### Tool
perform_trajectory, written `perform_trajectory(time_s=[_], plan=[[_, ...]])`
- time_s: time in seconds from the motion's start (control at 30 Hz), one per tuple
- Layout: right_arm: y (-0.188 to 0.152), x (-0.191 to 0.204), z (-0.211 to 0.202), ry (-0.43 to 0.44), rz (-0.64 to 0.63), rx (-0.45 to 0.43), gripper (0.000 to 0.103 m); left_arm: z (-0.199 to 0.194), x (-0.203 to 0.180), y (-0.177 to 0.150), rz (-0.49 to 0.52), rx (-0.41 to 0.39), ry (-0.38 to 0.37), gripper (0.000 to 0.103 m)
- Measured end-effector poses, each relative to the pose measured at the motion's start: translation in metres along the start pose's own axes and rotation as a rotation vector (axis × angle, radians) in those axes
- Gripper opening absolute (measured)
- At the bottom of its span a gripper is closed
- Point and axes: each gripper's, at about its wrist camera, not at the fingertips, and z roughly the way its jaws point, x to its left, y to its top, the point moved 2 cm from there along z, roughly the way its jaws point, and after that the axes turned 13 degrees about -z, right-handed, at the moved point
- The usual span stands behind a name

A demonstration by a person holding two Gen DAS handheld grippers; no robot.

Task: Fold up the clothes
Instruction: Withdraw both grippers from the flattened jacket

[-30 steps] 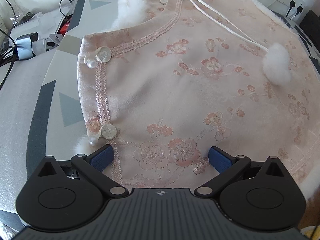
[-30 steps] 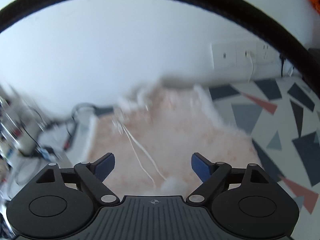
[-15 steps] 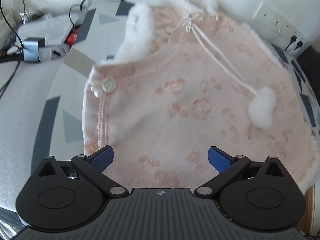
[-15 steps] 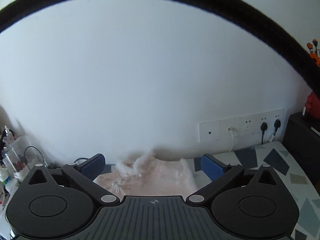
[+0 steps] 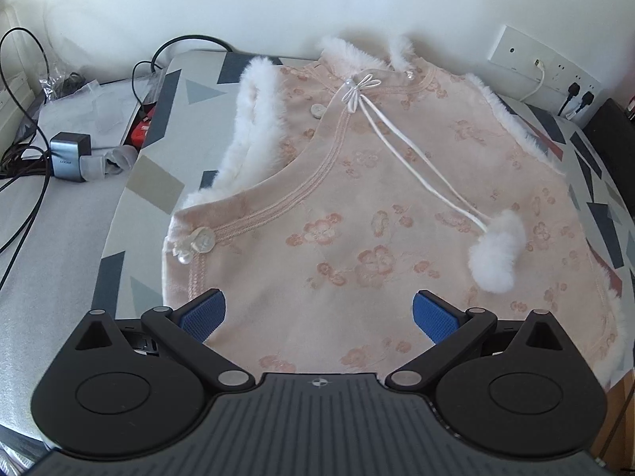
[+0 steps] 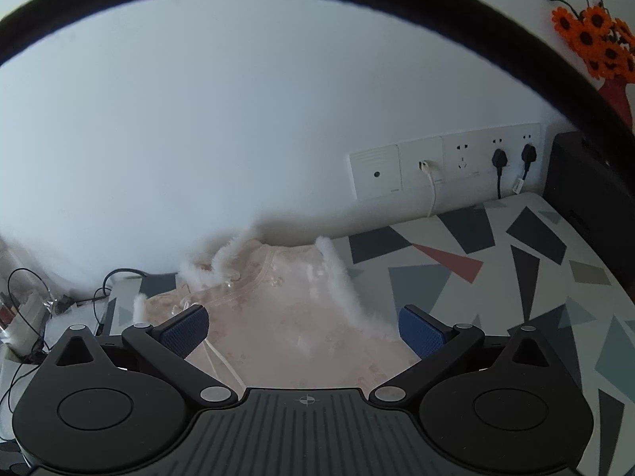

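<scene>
A pink flower-patterned vest (image 5: 377,214) with white fur trim lies flat on the patterned table (image 5: 158,174), collar toward the wall. A white cord runs from its collar knot down to a fluffy white pom-pom (image 5: 496,254). My left gripper (image 5: 317,313) hovers open above the vest's near hem, nothing between its blue pads. In the right wrist view the same vest (image 6: 285,317) lies ahead and below, and my right gripper (image 6: 303,331) stands wide open over it, holding nothing.
A wall with a socket strip (image 6: 444,166) and plugged cables backs the table. To the left lie black cables, a grey charger (image 5: 67,156) and plastic bags. A dark box (image 6: 583,198) and orange flowers (image 6: 595,35) stand at the right. A black cable arcs across the right view's top.
My left gripper rose and drew back, so more of the vest shows. The right gripper's jaws widened; its view swung up to the wall, then back down toward the vest.
</scene>
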Motion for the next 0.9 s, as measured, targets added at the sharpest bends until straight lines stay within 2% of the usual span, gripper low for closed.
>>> perform_trajectory(time_s=[0.17, 0.3, 0.43, 0.63, 0.73, 0.9], plan=[[-0.009, -0.012, 0.014, -0.001, 0.017, 0.036, 0.102, 0.006, -0.005, 0.003, -0.018, 0.009, 0.002, 0.103], [-0.015, -0.021, 0.028, 0.013, 0.023, 0.068, 0.102, 0.012, -0.002, 0.003, -0.044, 0.022, 0.04, 0.103], [-0.022, -0.026, 0.048, 0.046, 0.032, 0.111, 0.102, 0.014, -0.002, 0.005, -0.111, 0.017, 0.045, 0.103], [-0.033, -0.024, 0.071, 0.074, 0.037, 0.174, 0.102, -0.003, -0.009, 0.02, -0.178, -0.063, 0.01, 0.103], [-0.031, -0.023, 0.078, 0.112, 0.058, 0.173, 0.102, -0.013, -0.012, 0.029, -0.151, -0.089, 0.017, 0.103], [-0.027, -0.033, 0.079, 0.134, 0.138, 0.127, 0.102, -0.026, -0.016, 0.052, -0.088, -0.137, 0.089, 0.103]])
